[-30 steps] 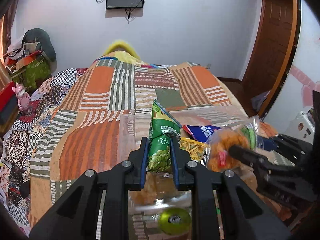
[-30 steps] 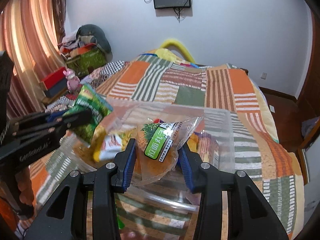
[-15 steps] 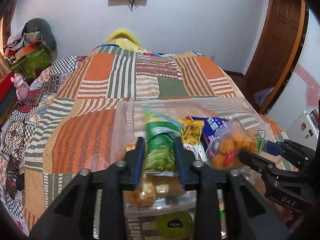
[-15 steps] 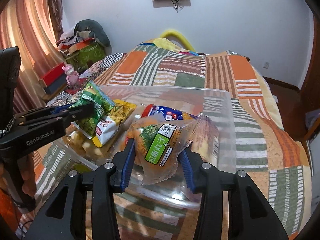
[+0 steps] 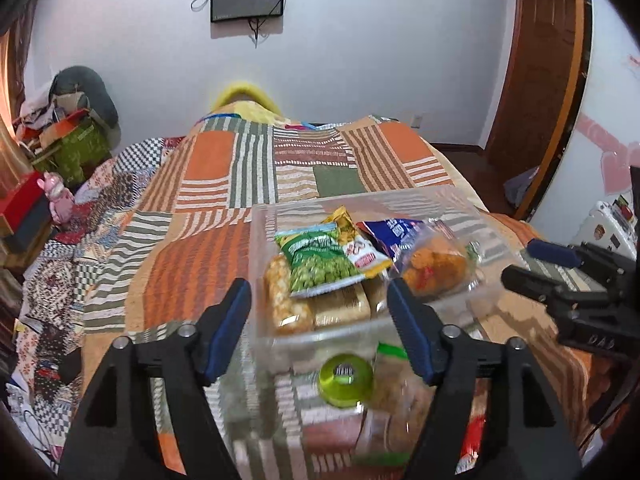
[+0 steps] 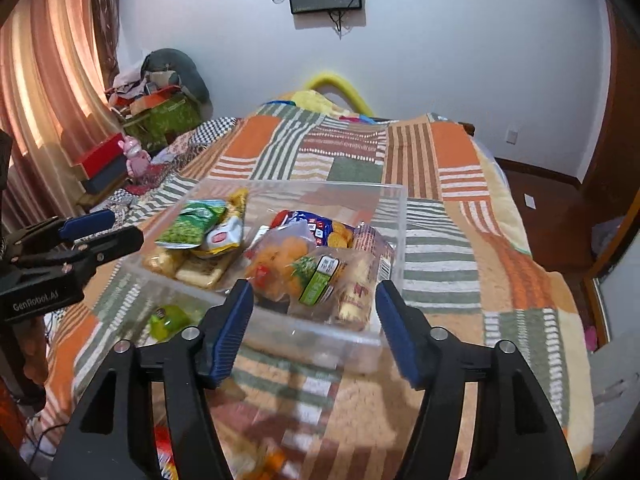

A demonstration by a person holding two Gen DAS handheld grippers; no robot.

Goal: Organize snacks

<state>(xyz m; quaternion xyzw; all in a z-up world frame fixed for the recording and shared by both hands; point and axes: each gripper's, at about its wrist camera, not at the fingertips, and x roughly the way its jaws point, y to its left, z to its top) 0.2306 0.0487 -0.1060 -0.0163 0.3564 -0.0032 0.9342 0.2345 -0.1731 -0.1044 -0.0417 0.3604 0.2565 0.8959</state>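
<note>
both snack bags (image 5: 320, 264) dropped into bin (image 5: 452, 200), now beyond wide-open, empty jaws.

Both claws have let go: the left claw (image 5: 318, 320) dropped the green pea packet (image 5: 320, 266) and the right claw (image 6: 314, 326) dropped the orange snack bag (image 6: 294, 266) into the clear bin (image 6: 304, 336).

Orange-green striped patchwork bedspread (image 5: 224, 184) — green pea packet (image 5: 320, 262).

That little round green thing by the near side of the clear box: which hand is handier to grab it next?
Probably left: the left tool, open, frames the green thing just below its gap; from the right tool, also open, it sits well off to the left.
</note>
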